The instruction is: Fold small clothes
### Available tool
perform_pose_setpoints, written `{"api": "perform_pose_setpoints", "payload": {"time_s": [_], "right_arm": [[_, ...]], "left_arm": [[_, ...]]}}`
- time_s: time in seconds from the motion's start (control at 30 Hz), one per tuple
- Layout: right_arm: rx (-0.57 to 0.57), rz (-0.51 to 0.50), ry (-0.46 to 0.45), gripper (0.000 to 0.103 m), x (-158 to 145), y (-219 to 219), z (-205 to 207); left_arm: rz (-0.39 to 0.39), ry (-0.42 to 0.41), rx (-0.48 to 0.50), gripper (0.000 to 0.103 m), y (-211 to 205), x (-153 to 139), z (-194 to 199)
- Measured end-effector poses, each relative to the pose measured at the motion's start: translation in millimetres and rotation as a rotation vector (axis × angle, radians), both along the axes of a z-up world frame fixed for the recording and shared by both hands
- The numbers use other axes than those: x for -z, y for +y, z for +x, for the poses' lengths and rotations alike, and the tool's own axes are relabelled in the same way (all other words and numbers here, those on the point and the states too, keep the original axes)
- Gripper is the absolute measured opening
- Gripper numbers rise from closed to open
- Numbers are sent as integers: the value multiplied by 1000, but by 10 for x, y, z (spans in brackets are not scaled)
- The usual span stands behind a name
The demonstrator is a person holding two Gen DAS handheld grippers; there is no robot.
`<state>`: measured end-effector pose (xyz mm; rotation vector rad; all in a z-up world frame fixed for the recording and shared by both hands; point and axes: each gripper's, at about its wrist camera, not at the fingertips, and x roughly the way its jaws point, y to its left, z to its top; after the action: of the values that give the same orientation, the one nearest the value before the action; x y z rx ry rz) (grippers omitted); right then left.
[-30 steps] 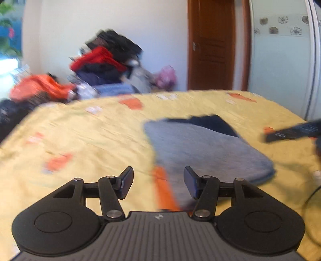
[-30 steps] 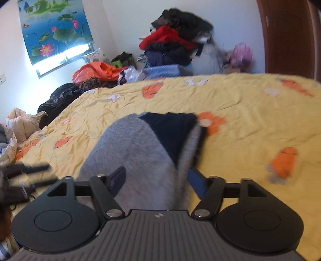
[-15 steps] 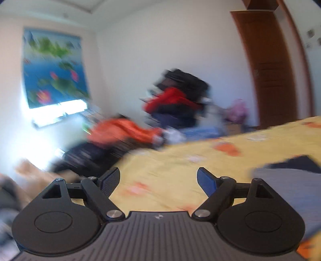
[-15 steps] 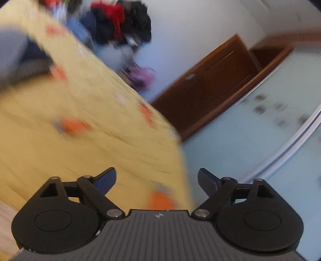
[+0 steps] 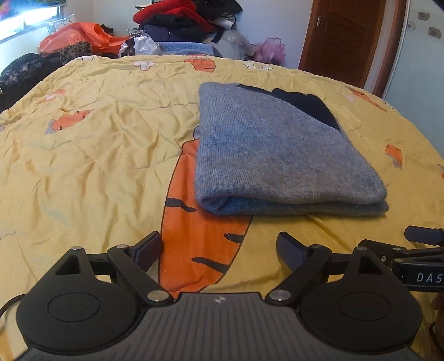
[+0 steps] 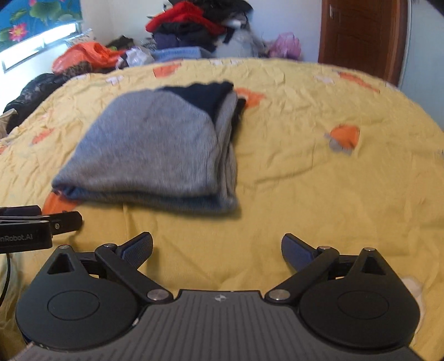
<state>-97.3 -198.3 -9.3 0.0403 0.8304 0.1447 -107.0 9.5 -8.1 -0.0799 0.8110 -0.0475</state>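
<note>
A grey knit garment with a dark navy part [image 5: 272,150] lies folded in a thick stack on the yellow carrot-print bedspread [image 5: 83,144]. In the right wrist view the same folded garment [image 6: 155,150] sits left of centre. My left gripper [image 5: 219,250] hovers over the bedspread short of the garment's near edge; its jaws are opening and hold nothing. My right gripper [image 6: 216,248] is also short of the garment, jaws opening wide, with nothing between them. Each gripper shows at the edge of the other's view.
A heap of clothes [image 5: 183,19] and an orange bag [image 5: 75,34] are piled beyond the far edge of the bed. A brown wooden door [image 5: 347,36] stands at the back right. A window with a lotus blind [image 6: 36,25] is at the left.
Both grippers swung away and came back to face the folded garment from a little further off. Their jaws now stand wider apart. The garment lies where it was.
</note>
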Motion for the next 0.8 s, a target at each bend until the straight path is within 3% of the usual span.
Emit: {"api": "perform_pose_setpoints", "payload": {"time_s": [0.1,0.33,0.5,0.8], "right_arm": [[-3,-83,-35,103,53,132,-38],[68,-72,-55,103,55,129,-33],[133,-83,28,103,7,194,42],[131,-83,33,103,3,202,18]], "left_arm": [[21,7,-23,103,-7,20,27],[93,1,-18,103,-97,56,25],[98,22,-24,103,-110,54,60],[94,49,-33,103,-112,38,78]]}}
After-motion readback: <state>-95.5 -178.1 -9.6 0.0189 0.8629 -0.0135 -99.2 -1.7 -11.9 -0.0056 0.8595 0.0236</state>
